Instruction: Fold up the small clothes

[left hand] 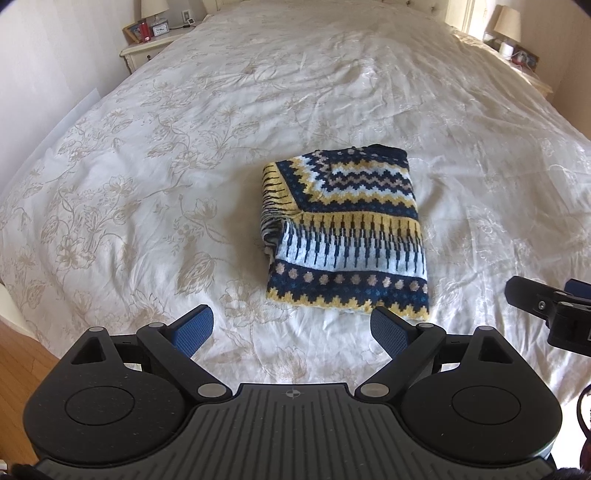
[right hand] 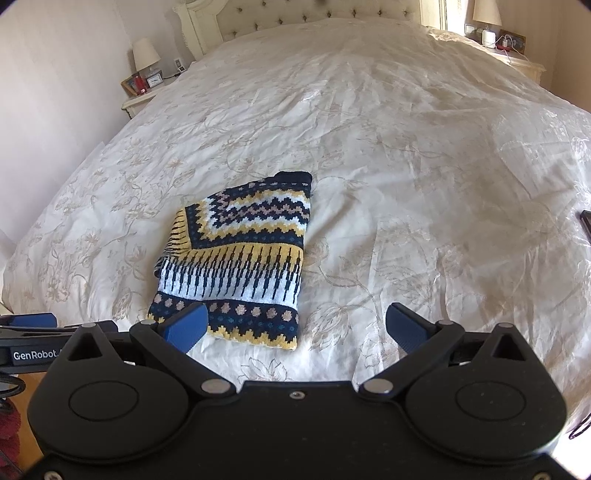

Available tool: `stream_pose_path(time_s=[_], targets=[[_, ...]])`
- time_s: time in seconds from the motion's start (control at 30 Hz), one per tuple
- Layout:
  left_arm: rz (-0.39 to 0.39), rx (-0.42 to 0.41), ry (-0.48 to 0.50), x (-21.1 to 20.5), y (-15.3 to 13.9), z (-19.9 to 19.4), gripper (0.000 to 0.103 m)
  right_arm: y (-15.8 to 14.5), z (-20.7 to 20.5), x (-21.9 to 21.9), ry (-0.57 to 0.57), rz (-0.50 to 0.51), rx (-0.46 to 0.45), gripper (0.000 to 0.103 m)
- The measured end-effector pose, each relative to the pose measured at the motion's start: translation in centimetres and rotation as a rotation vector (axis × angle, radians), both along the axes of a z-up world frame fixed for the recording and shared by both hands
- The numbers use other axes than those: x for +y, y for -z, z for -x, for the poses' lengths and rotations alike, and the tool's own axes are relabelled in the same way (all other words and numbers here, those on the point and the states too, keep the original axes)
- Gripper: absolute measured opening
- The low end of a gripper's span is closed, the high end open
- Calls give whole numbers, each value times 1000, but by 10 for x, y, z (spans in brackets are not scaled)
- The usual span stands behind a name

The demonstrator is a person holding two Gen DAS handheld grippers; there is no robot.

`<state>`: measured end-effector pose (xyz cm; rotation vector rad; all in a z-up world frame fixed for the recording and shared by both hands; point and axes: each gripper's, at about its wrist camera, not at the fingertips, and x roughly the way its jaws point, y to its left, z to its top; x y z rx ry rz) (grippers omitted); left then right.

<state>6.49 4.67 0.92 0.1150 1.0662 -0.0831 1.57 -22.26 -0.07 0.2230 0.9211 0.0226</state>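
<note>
Nearest are the two grippers, side by side at the foot of the bed. The left gripper (left hand: 291, 328) has its jaws spread wide with nothing between them, and the right gripper (right hand: 295, 326) is likewise released and empty. Both hang above the duvet (left hand: 147, 206), just short of the knit.

The sweater (left hand: 343, 236) lies just beyond the fingertips, near the foot of the bed, a little right of the left gripper's line and left of the right one's. It is already doubled into a thick block, with the dotted navy band and yellow zigzag hem toward the grippers. A diagonal fold crosses the upper left, and loose layers bulge open along the left edge.

I judge it soft, light and limp, with some loft: it will sag and drag unless it is lifted at two points. The knit should grip the ribbed pads well, so slipping seems unlikely. The near hem corners look the best places to pinch, taking all layers together; the duvet beneath is loose and could be caught too.

Nothing lies between the grippers and the knit. Farther off, the duvet runs bare to the headboard (right hand: 295, 14), with nightstands (left hand: 147, 50) and lamps (right hand: 146, 55) well clear. A dark object (right hand: 586, 223) sits at the right edge, too cropped to tell.
</note>
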Motion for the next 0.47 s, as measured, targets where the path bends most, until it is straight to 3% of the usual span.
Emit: stream_pose_path(time_s=[0.47], targets=[[-15,-17,13,-5,-2,-1,92,4,-3,0,-4,-15,9,102]])
